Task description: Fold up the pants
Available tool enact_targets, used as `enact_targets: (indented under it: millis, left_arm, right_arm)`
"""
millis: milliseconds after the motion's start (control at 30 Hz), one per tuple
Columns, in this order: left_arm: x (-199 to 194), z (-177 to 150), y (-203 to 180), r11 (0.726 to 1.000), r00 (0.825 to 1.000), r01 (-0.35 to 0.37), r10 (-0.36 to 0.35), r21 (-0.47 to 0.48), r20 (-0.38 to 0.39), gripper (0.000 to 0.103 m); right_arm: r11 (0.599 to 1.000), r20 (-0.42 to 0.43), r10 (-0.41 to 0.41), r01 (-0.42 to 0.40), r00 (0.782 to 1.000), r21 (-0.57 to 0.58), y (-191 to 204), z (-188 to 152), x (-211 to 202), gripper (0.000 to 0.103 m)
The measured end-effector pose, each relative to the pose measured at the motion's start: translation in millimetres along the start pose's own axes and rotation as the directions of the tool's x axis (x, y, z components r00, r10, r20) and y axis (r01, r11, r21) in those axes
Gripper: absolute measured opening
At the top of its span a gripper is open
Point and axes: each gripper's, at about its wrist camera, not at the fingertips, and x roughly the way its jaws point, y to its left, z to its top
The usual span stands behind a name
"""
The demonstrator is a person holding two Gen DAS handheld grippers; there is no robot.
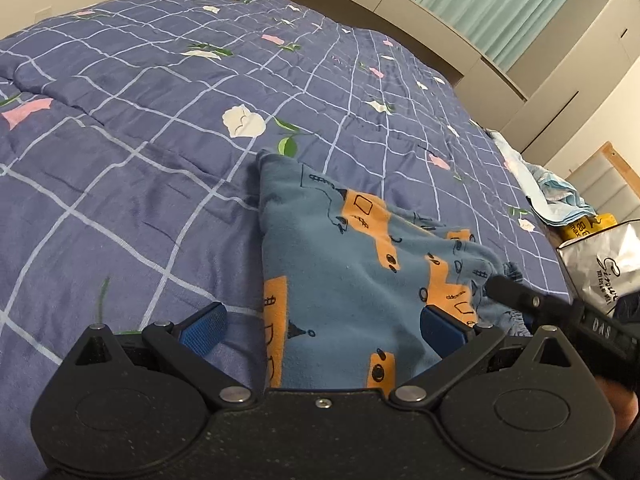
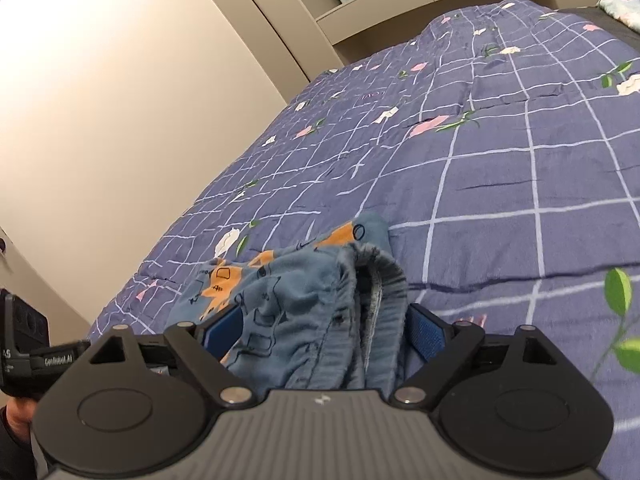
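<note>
Blue pants [image 1: 352,264] with orange patches lie bunched on the purple checked quilt [image 1: 140,160]. My left gripper [image 1: 324,328] is open wide over their near left edge. One blue pad rests on the quilt and the other sits above the cloth, neither pressing. In the right wrist view the gathered waistband of the pants [image 2: 320,300] is heaped between the wide-apart pads of my right gripper [image 2: 326,334]. The cloth lies loose against them, unclamped. One black right-gripper finger [image 1: 516,294] reaches onto the pants' right end.
The quilt [image 2: 500,160] stretches far beyond the pants. At the bed's right edge lie light blue cloths [image 1: 552,188], a yellow pack [image 1: 580,226] and a silver bag [image 1: 592,268]. A pale wardrobe wall [image 2: 120,120] stands left of the bed.
</note>
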Motion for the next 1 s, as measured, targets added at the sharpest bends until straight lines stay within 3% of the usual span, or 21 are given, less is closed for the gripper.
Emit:
enact_targets:
  millis: [167, 400, 600, 667, 767, 1000]
  left_arm:
    - [0, 1, 0, 1.000, 1.000, -0.001, 0.001, 0.002, -0.004, 0.102]
    - [-3, 1, 0, 1.000, 1.000, -0.026, 0.026, -0.010, -0.005, 0.092]
    - [-8, 3, 4, 0.999, 0.999, -0.032, 0.032, -0.043, 0.001, 0.062]
    - [-10, 4, 4, 0.999, 1.000, -0.021, 0.021, -0.045, -0.002, 0.043]
    - [-12, 6, 3, 0.999, 1.000, -0.027, 0.027, -0.044, 0.001, 0.036]
    - [-18, 13, -4, 0.999, 0.999, -0.027, 0.028, -0.022, 0.016, 0.020]
  right_arm:
    - [1.000, -0.008, 0.003, -0.003, 1.000, 0.009, -2, 7, 6, 0.093]
    - [0.999, 0.004, -0.036, 0.036, 0.999, 0.013, -1, 8, 6, 0.068]
    - [0.998, 0.017, -0.054, 0.054, 0.998, 0.025, -4, 7, 2, 0.044]
    - [0.998, 0.025, -0.052, 0.051, 0.998, 0.027, -3, 7, 0, 0.039]
    - [0.999, 0.035, -0.054, 0.054, 0.998, 0.010, 3, 7, -2, 0.031]
    - [0.997, 0.071, -0.071, 0.073, 0.995, -0.026, 16, 6, -11, 0.024]
